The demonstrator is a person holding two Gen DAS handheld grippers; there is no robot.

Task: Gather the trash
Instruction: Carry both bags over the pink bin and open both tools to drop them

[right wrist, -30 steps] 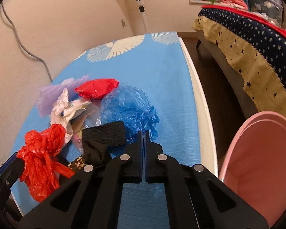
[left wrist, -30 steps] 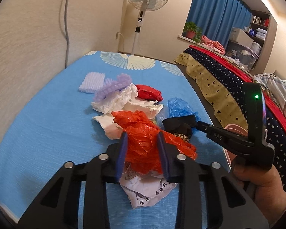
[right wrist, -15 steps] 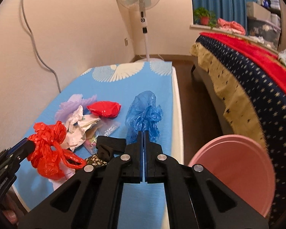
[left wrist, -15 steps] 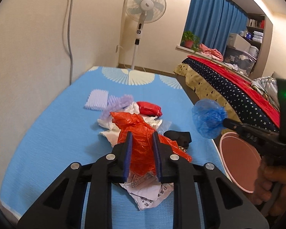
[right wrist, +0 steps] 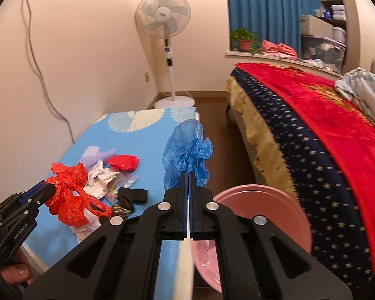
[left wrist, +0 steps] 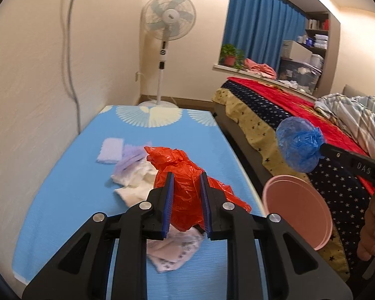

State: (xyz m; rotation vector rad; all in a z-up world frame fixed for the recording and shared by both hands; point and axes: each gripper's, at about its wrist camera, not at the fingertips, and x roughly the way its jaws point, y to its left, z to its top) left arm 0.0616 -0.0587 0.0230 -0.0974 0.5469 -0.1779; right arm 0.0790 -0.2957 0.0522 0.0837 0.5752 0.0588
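Gripping a crumpled red plastic bag [left wrist: 185, 187] between narrowly set jaws, the left gripper [left wrist: 186, 195] holds it above the blue mattress [left wrist: 70, 195], while the right gripper [right wrist: 188, 187], clamped tight, carries a blue plastic bag [right wrist: 187, 155] near the pink bin [right wrist: 282, 215] at 3 o'clock of the mattress.

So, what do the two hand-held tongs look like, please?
Both tongs, left and right, are matte black plastic with two triangular cut-out arms, silver round bolts at the joints and flat fingers lined with blue ribbed pads. White lettering is printed on the sides of the bodies. A bare hand grips the right handle; no sleeve is visible.
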